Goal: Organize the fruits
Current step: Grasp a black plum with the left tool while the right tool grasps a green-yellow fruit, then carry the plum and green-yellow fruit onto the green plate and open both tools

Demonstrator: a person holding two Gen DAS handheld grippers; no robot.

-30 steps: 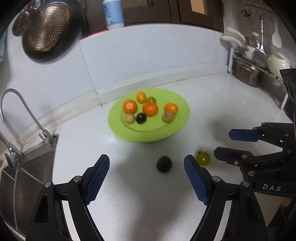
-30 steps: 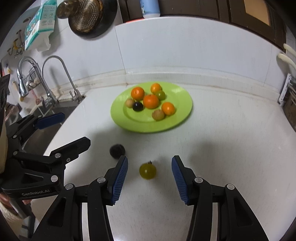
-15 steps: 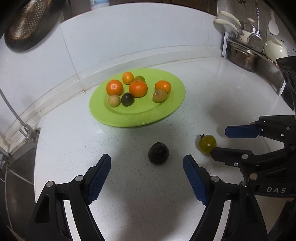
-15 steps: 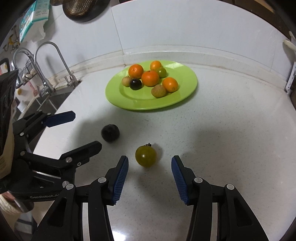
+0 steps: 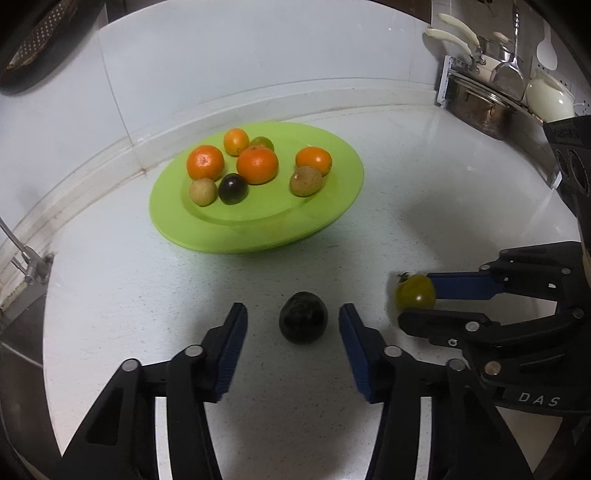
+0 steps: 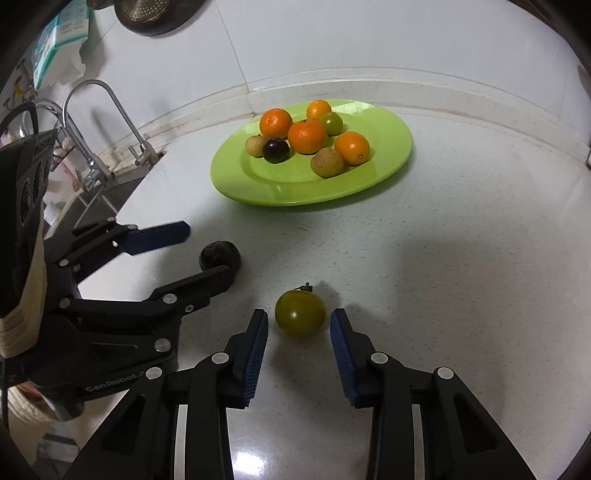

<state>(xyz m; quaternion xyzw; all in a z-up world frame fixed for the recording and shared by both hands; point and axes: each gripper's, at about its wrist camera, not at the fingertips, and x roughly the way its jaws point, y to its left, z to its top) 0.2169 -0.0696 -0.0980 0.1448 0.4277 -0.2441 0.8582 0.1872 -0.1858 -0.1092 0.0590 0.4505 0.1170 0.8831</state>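
A green plate [image 5: 325,218] [image 6: 391,147] holds several small fruits: oranges, brown ones, a dark one and a green one. A dark round fruit [image 5: 303,317] [image 6: 220,254] lies on the white counter between my left gripper's [image 5: 293,314] open fingers, untouched. A green tomato [image 6: 300,317] [image 5: 415,292] lies on the counter between my right gripper's [image 6: 299,325] open fingers, with small gaps on both sides. The left gripper shows in the right wrist view [image 6: 207,254], and the right gripper in the left wrist view [image 5: 417,299].
A sink with a tap [image 6: 110,110] lies at the counter's left end. A rack with a steel pot [image 5: 480,107] and utensils stands at the back right. The tiled wall runs behind the plate. A dark pan [image 6: 159,14] hangs on the wall.
Both grippers have moved forward and down, so each fruit now sits between the fingers. The left gripper's fingers have narrowed around the dark fruit.
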